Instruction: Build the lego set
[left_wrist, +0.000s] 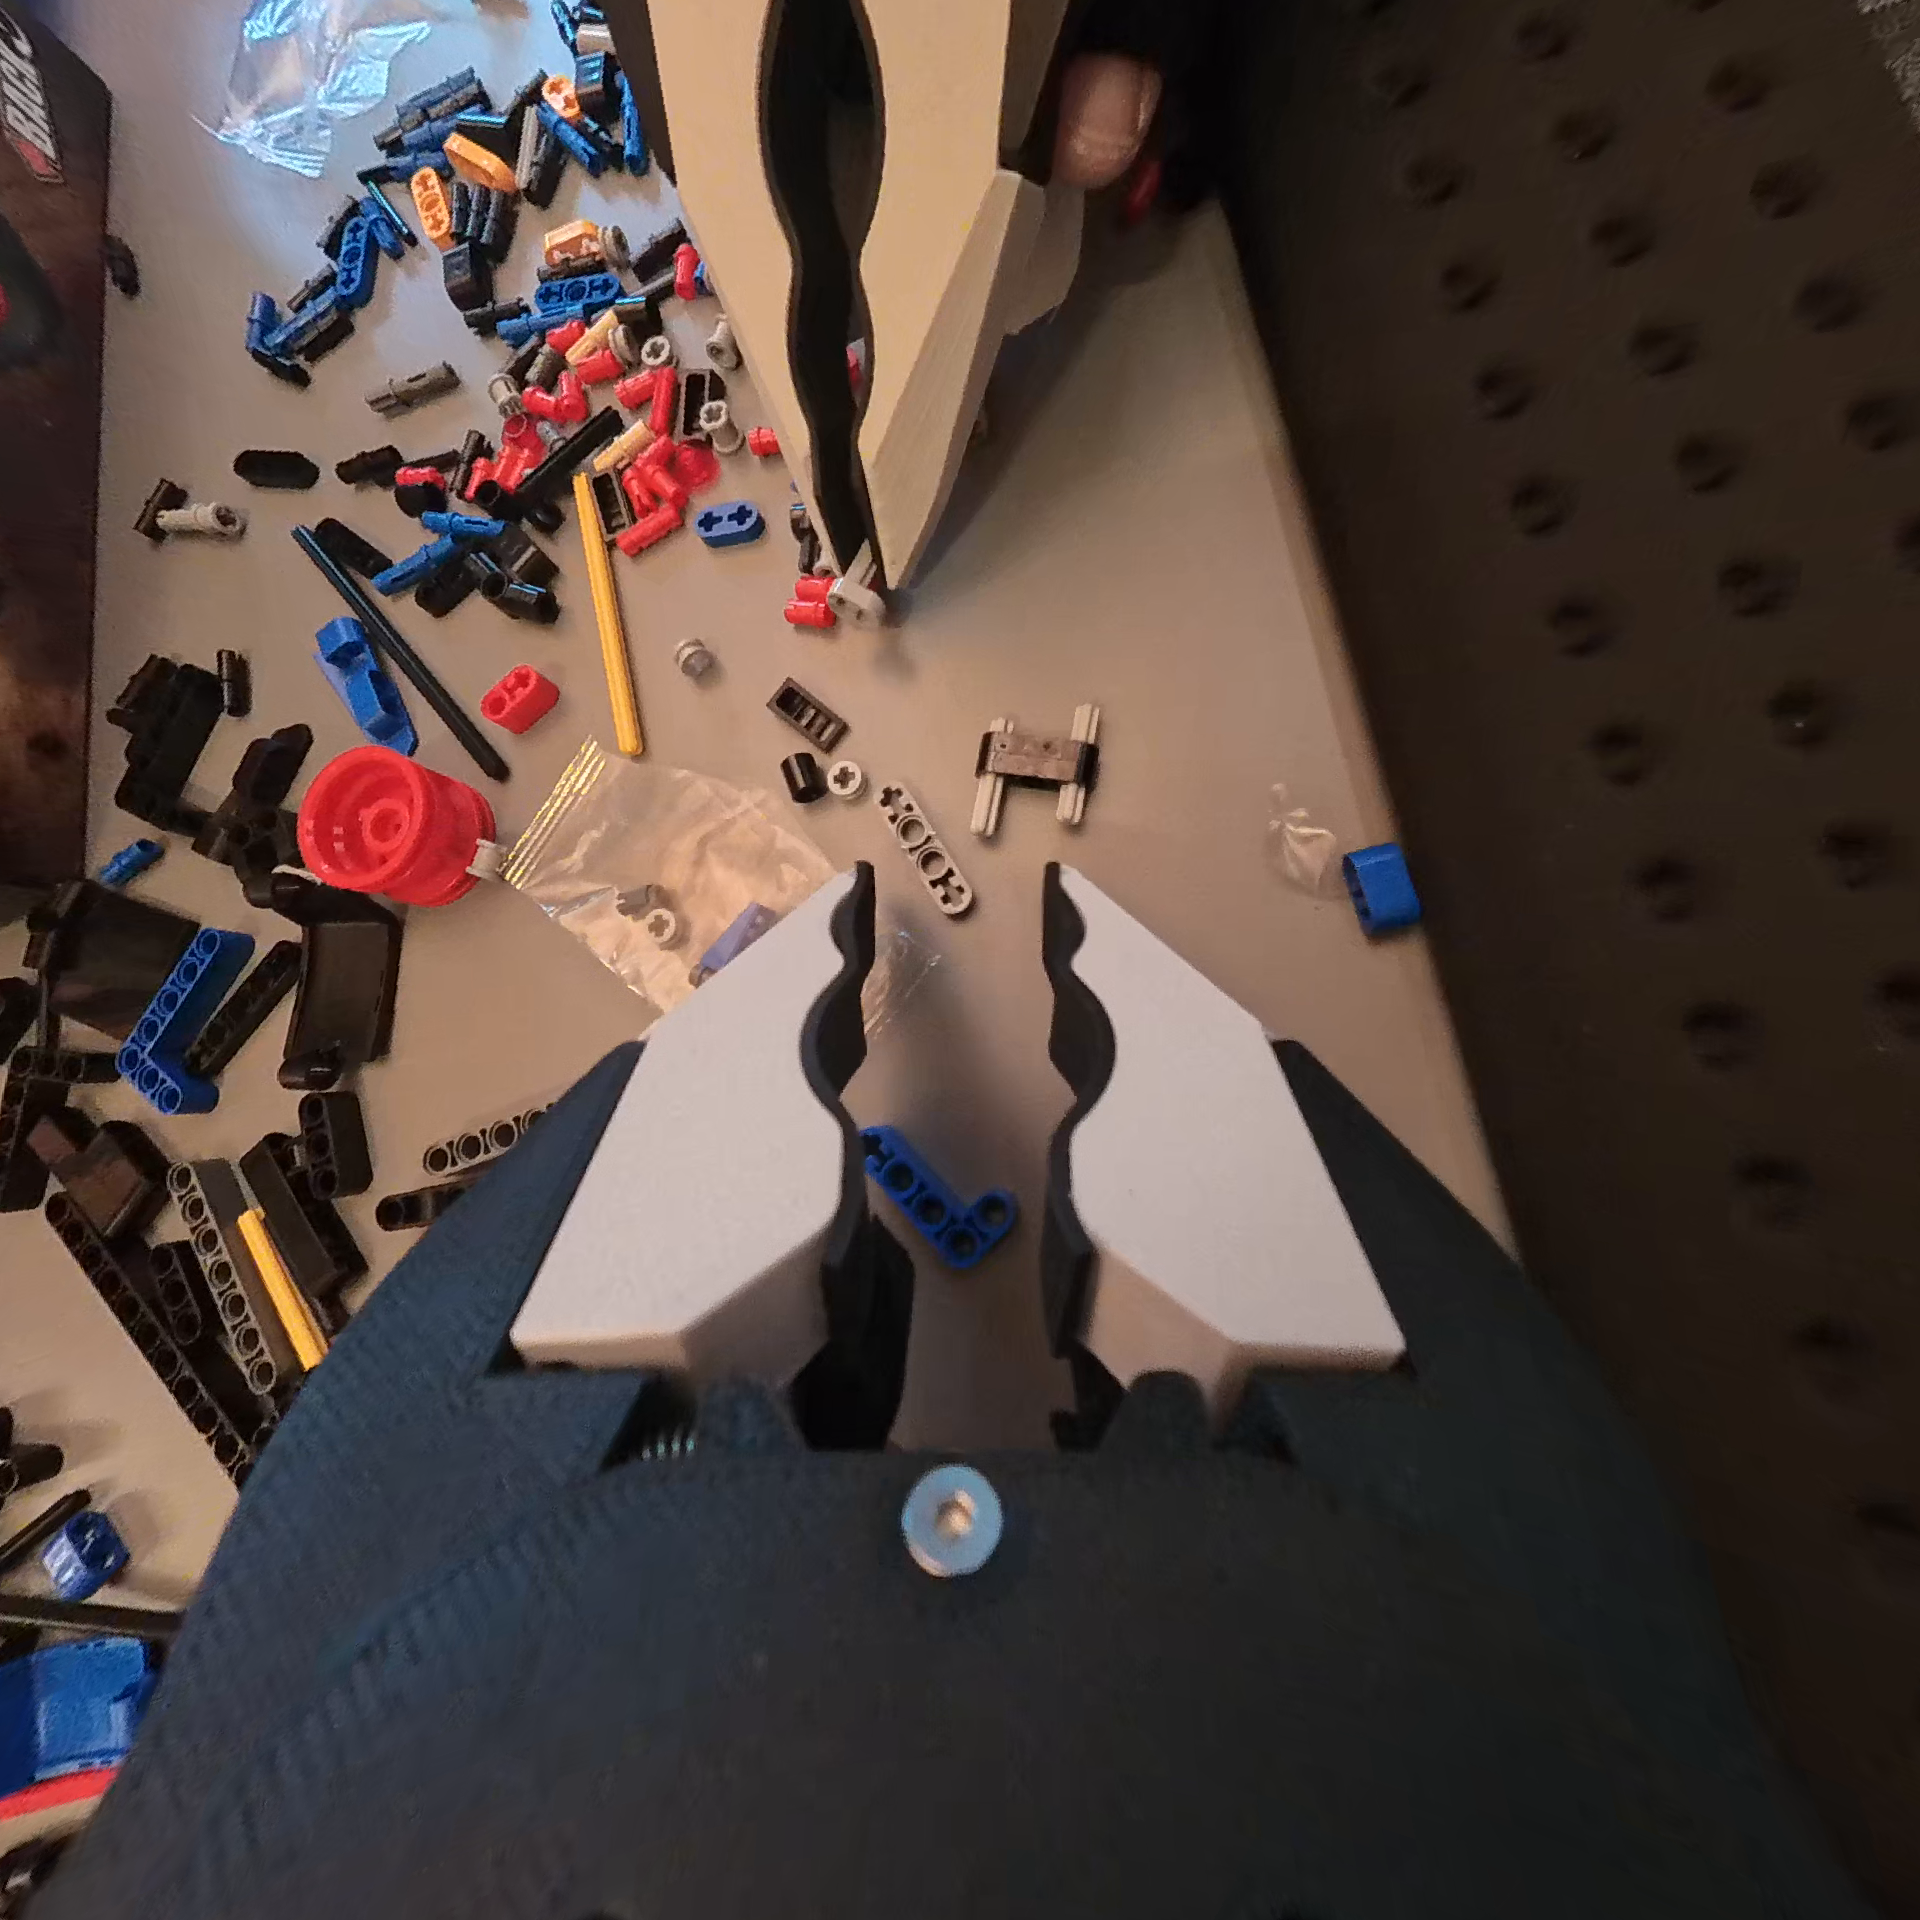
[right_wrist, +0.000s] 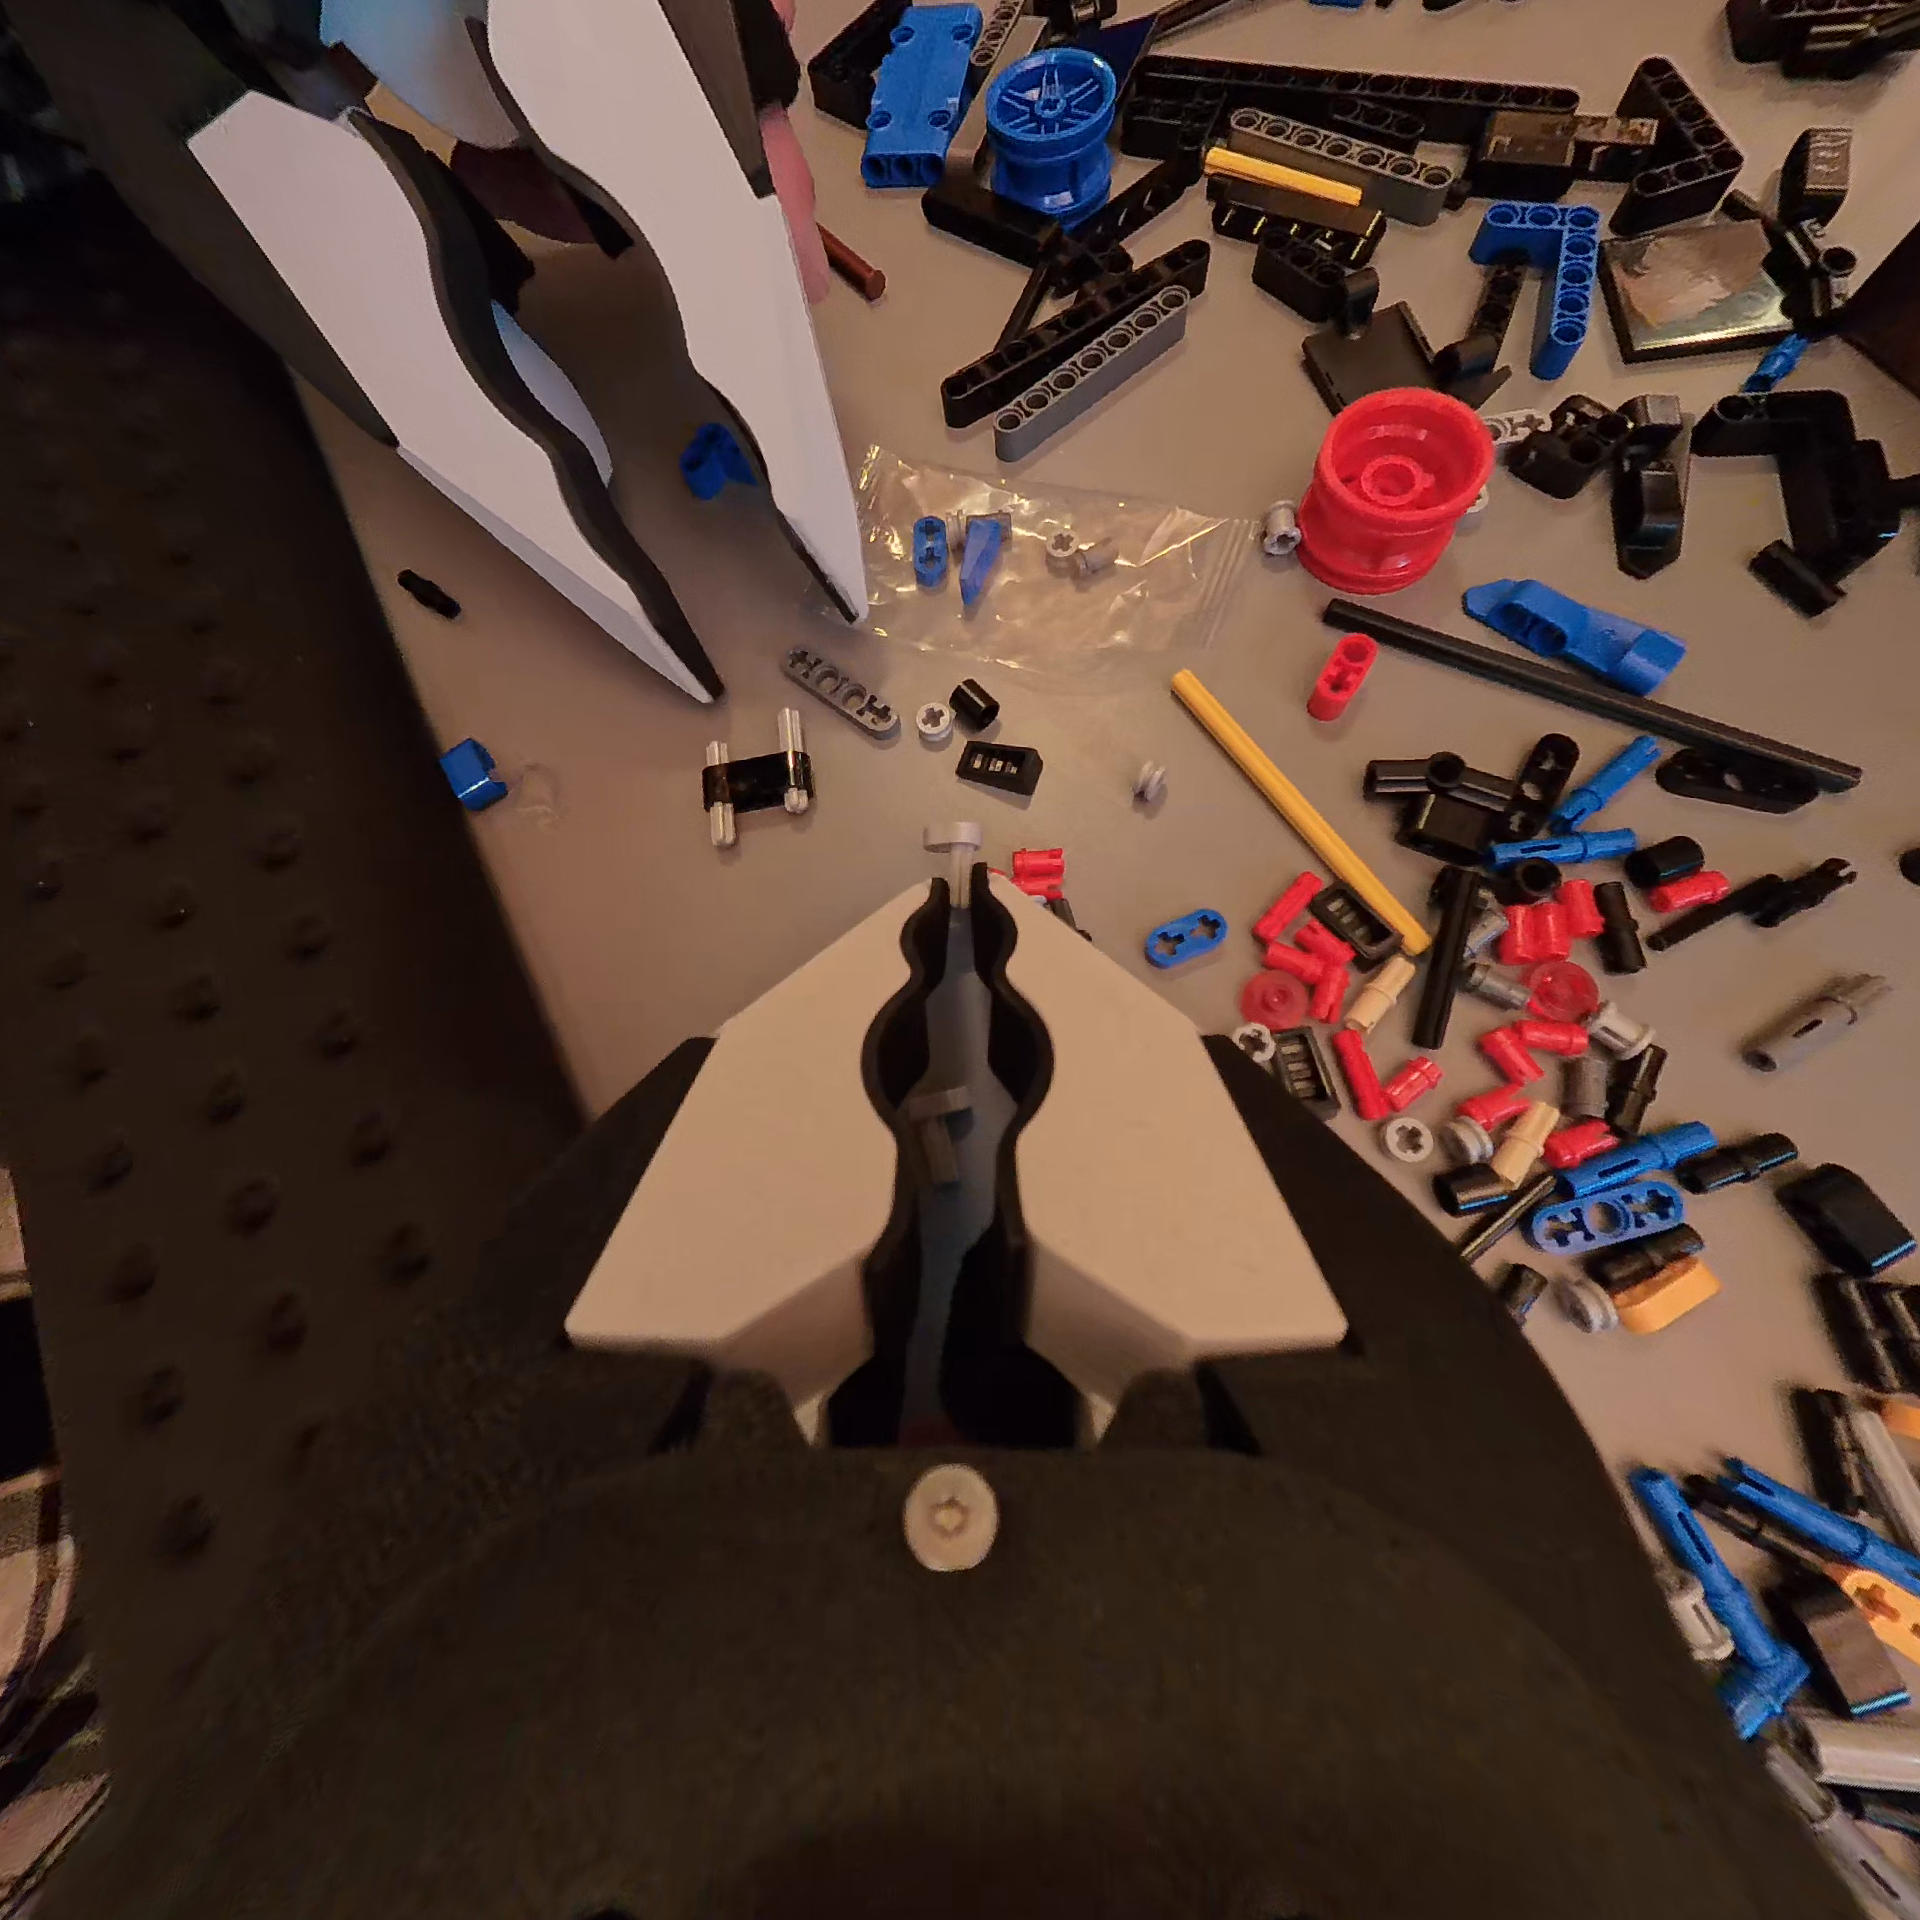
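Observation:
My left gripper (left_wrist: 956, 883) is open and empty, low over the grey table (left_wrist: 1143, 644). It also shows in the right wrist view (right_wrist: 784, 649). A blue L-shaped beam (left_wrist: 940, 1195) lies on the table between its fingers. Just beyond its tips lie a thin grey beam (left_wrist: 925, 847) (right_wrist: 842, 698) and a small black piece with two grey axles (left_wrist: 1036, 764) (right_wrist: 755, 779). My right gripper (right_wrist: 956, 883) (left_wrist: 868, 582) is shut on a small grey pin (right_wrist: 954, 840) (left_wrist: 860, 597), whose head sticks out past the tips, close to the table beside red pins (right_wrist: 1039, 868).
Loose red, blue and black parts cover the table, with a red wheel (left_wrist: 390, 826) (right_wrist: 1392, 488), a yellow axle (left_wrist: 608, 613) (right_wrist: 1299, 810) and a clear plastic bag (left_wrist: 665, 862) (right_wrist: 1039, 582). A dark dimpled mat (left_wrist: 1662, 727) (right_wrist: 208, 831) borders the table edge, where a blue piece (left_wrist: 1380, 888) sits. The blue piece (left_wrist: 1380, 888) lies some 6 cm from my left tips, 11 cm from my right tips. It turns up in the right wrist view (right_wrist: 465, 757) as well.

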